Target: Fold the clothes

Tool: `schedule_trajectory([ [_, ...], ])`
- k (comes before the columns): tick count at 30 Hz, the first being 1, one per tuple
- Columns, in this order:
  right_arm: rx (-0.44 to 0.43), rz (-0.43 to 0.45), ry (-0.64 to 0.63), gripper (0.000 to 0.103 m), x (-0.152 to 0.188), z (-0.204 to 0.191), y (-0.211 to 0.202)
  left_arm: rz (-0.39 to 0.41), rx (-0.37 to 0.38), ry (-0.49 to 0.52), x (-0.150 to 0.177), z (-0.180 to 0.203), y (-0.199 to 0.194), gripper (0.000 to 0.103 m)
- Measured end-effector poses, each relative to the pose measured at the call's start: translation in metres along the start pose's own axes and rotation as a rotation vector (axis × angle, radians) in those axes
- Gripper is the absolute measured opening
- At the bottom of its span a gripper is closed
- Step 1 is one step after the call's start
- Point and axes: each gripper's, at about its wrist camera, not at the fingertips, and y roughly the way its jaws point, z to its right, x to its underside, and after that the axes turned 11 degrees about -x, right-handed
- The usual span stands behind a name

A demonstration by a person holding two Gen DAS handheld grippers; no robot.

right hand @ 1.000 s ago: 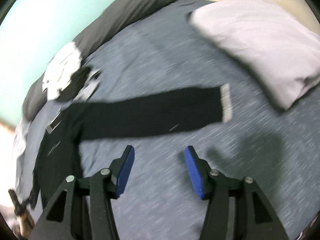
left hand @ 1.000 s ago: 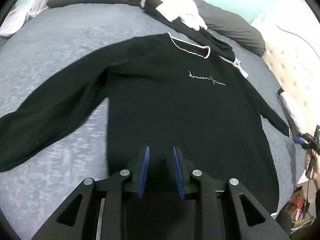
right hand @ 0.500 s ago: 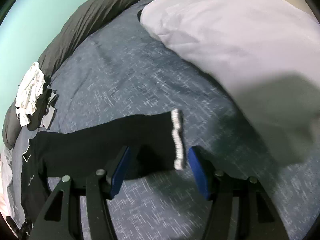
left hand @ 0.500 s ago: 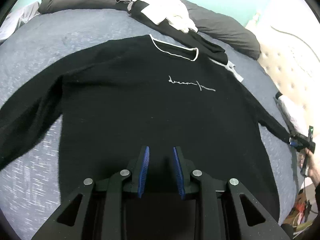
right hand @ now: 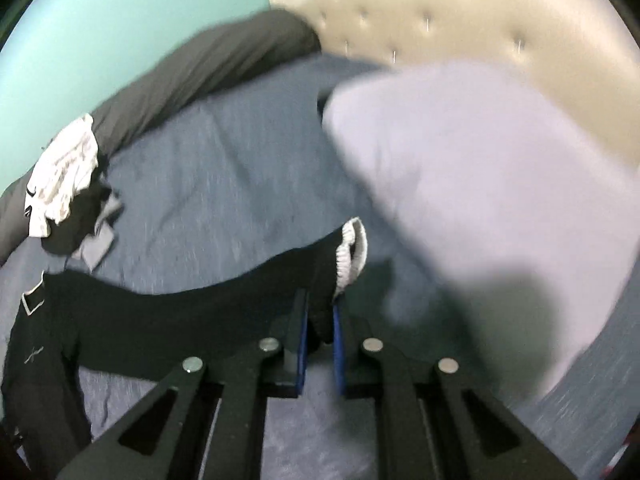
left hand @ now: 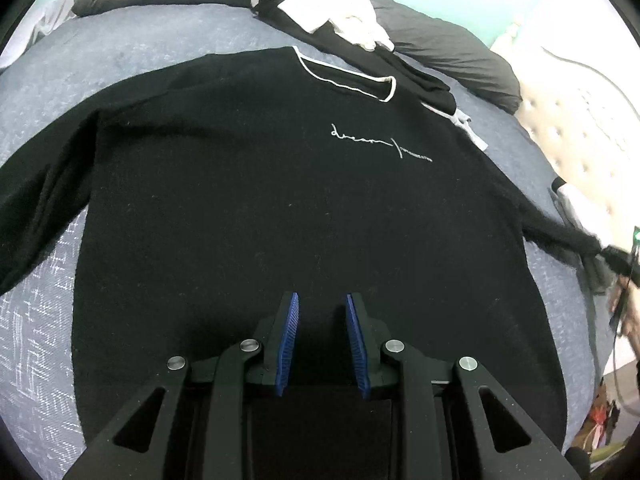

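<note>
A black sweater (left hand: 280, 200) with white neck trim and white script lies flat, front up, on the grey-blue bed (left hand: 36, 320). My left gripper (left hand: 322, 300) hovers over its lower hem, jaws a little apart, holding nothing. My right gripper (right hand: 319, 312) is shut on the sweater's right sleeve (right hand: 192, 316) just behind the white ribbed cuff (right hand: 352, 254) and lifts it off the bed. In the left wrist view that sleeve end (left hand: 568, 236) is pulled up at the far right. The sweater's other sleeve (left hand: 36, 208) lies out to the left.
A pile of black and white clothes (left hand: 332, 12) lies beyond the collar, in front of a long dark pillow (left hand: 448, 52). A pale lilac pillow (right hand: 480, 200) sits close to the right of my right gripper, before a tufted beige headboard (right hand: 460, 20).
My right gripper has closed on the sleeve near the cuff and raised it. My left gripper has moved further over the sweater's lower middle, its gap unchanged.
</note>
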Motion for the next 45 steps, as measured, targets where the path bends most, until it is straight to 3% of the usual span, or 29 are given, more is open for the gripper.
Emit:
schedule_trajectory([
  [6,0.034,-0.007,-0.05,0.01,-0.03,0.0,0.011,0.008,-0.005,0.019,0.001,0.001,-0.002,0.027],
  [11,0.075,-0.094,-0.035,0.01,-0.009,0.001,0.044,0.003,-0.002,0.024,0.001,0.001,-0.002,0.027],
  [15,0.177,-0.145,-0.102,0.017,0.016,-0.002,0.052,0.005,-0.006,0.018,0.001,-0.005,-0.005,0.027],
  [17,0.26,-0.16,-0.173,0.026,0.026,-0.006,0.049,0.008,-0.009,0.012,0.001,-0.009,-0.007,0.027],
  [20,0.361,-0.141,-0.211,0.028,0.032,-0.008,0.036,0.012,-0.004,-0.003,0.001,-0.016,-0.013,0.027],
  [22,0.408,-0.115,-0.217,0.029,0.032,-0.01,0.022,0.014,-0.002,-0.013,0.001,-0.019,-0.016,0.027],
  [25,0.411,-0.073,-0.256,0.032,0.034,-0.027,-0.004,0.019,-0.001,-0.028,-0.002,-0.025,-0.025,0.027],
  [29,0.272,-0.036,-0.255,0.037,0.042,-0.065,-0.035,0.027,-0.009,-0.053,-0.008,-0.04,-0.041,0.027],
  [33,0.11,-0.038,-0.231,0.044,0.068,-0.114,-0.04,0.016,-0.064,-0.075,-0.015,-0.069,-0.057,0.043],
  [39,-0.126,-0.051,-0.199,0.044,0.111,-0.189,-0.043,0.004,-0.189,-0.122,-0.024,-0.147,-0.09,0.043],
  [43,-0.221,-0.075,-0.214,0.044,0.134,-0.234,-0.036,-0.002,-0.275,-0.163,-0.023,-0.204,-0.112,0.046],
  [45,-0.257,-0.078,-0.203,0.044,0.14,-0.247,-0.032,-0.003,-0.308,-0.194,-0.022,-0.232,-0.124,0.053],
])
